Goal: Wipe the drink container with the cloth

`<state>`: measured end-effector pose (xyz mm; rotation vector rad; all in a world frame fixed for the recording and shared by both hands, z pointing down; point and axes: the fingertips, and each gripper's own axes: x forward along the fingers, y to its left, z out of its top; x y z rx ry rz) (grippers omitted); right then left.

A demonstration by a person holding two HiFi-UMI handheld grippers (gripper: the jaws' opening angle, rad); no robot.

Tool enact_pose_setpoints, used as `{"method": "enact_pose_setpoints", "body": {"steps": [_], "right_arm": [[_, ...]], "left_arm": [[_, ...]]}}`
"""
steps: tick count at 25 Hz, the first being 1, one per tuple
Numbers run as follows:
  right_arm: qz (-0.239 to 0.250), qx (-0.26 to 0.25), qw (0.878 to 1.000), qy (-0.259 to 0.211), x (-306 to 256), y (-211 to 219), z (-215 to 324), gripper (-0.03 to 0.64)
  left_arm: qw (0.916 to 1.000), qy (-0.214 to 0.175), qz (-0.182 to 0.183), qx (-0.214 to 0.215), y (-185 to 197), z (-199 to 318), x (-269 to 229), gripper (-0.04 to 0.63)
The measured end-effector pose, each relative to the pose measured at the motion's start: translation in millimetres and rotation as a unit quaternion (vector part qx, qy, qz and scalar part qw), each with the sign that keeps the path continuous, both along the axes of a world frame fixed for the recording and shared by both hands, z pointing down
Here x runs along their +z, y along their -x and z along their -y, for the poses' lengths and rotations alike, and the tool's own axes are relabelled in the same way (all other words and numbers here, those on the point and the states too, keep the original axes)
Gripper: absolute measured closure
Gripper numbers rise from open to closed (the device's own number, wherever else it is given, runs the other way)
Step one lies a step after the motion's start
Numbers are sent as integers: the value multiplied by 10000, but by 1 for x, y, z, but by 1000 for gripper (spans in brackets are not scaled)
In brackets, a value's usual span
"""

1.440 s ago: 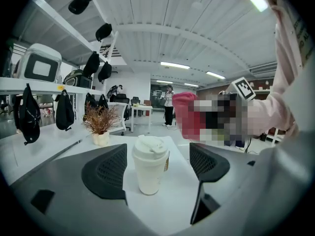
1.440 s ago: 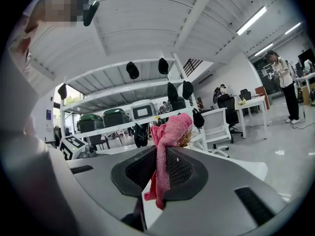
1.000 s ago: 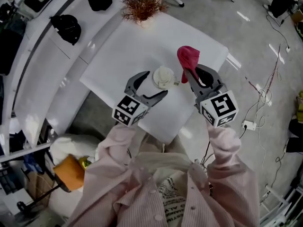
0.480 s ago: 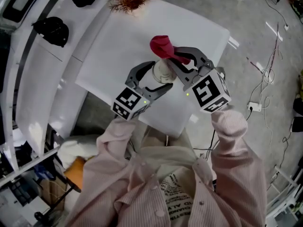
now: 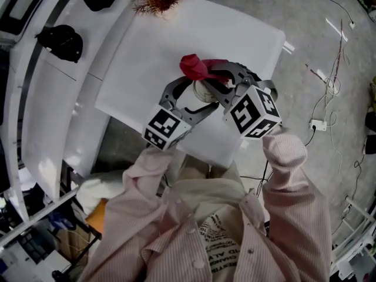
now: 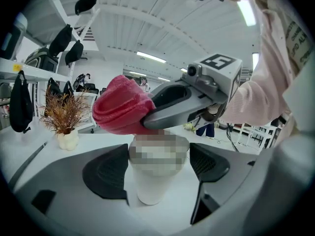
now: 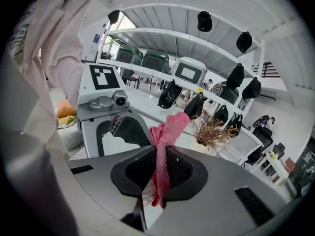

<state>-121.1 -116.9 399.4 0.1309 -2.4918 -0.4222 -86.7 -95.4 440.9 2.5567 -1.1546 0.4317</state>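
Nearest the camera, a pink striped sleeve [image 5: 286, 153] is seen behind the right gripper [image 7: 160, 166], whose jaws are clamped tight on a red cloth [image 7: 168, 131]; part of the cloth hangs below the pads and the rest sticks up beyond them. The left gripper [image 6: 158, 163] is held alongside with its jaws spread wide, and the white drink container [image 6: 154, 183] is stood upright between them on the white table [image 5: 154, 50]; a gap is seen at the right pad, while contact at the left pad cannot be confirmed. The bunched end of the cloth is laid against the container's top at its left edge, apparently touching. Farther back on the table, well apart from the container, a dried plant [image 6: 62, 115] in a small pale pot is seen. Beyond, dark bags [image 5: 59, 39] are hung on white shelving.
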Motion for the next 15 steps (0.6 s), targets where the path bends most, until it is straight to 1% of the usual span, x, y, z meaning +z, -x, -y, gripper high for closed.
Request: {"method": "enact_pose_setpoints", "body": {"steps": [15], "right_arm": [[-321, 61, 9994, 111, 12, -4, -14, 580]], "left_arm": [[9999, -101, 43, 85, 3, 0, 2, 224]]}}
